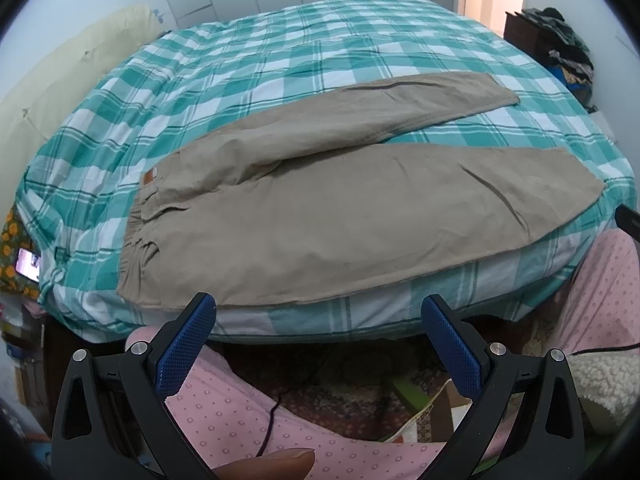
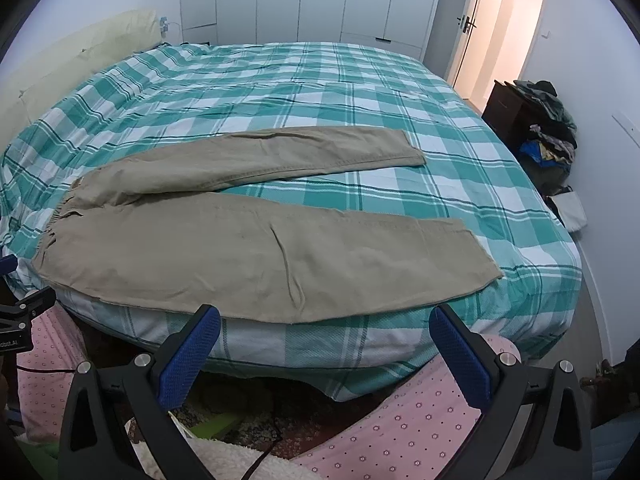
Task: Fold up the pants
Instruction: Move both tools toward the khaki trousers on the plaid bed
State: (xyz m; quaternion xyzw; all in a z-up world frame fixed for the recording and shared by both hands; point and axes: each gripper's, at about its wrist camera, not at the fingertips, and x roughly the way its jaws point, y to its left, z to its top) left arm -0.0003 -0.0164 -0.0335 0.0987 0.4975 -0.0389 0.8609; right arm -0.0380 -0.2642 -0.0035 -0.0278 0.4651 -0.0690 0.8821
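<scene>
The pants [image 2: 248,248] lay spread flat on the bed [image 2: 320,88], legs apart for folding, while left gripper [image 1: 318,316] and right gripper [image 2: 324,326] hung short of its near edge, jaws wide open and empty

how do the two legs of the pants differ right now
The near leg runs along the bed edge, while the far leg lies further in. The near leg shows a long crease at mid-length; the far leg looks smoother. The far leg's top overlaps the near leg at the crotch. Both are tan, flat, and untouched by either gripper.
</scene>
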